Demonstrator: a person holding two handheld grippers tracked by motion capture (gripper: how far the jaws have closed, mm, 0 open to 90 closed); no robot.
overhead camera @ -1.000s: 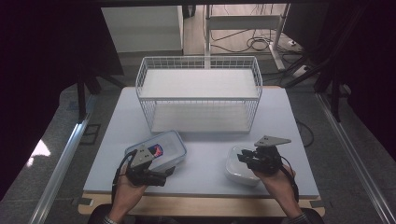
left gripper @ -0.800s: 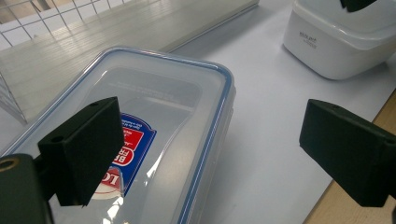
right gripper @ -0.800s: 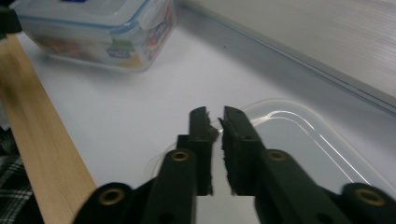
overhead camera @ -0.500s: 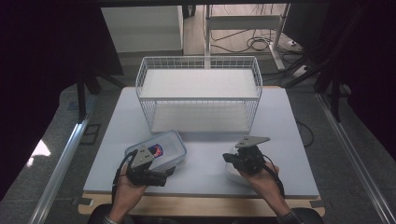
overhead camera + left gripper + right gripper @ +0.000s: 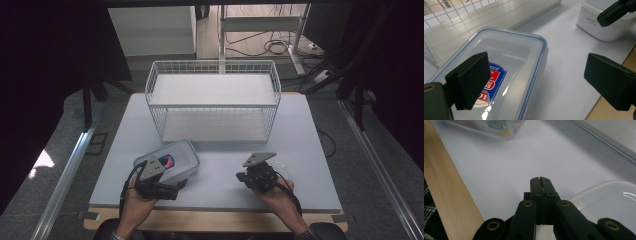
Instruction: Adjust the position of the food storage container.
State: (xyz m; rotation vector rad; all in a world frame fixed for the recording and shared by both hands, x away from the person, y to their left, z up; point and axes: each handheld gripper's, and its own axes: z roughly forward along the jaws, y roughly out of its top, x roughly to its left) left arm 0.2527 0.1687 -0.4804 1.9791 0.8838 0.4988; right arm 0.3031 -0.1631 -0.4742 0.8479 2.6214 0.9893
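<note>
A clear plastic box [image 5: 167, 162] with a blue-edged lid and a red sticker sits on the smooth white worktop [image 5: 215, 170], just in front of the white wire basket [image 5: 212, 100]. The left hand-held gripper [image 5: 536, 80] has its black blocky jaws spread wide over that box. The right hand-held gripper [image 5: 541, 181] has its jaws pressed together, pinching nothing, beside a round-cornered white tub [image 5: 609, 202] to the right of the box.

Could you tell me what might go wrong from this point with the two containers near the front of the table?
1. The right gripper is shut with nothing between its jaws, beside the white container; moving on, it may push it rather than grasp it.
2. The left gripper is open over the clear blue-rimmed container; one jaw hangs above the lid and could slip on the smooth plastic.
3. Both containers sit near the table's wooden front edge and could slide off.
</note>
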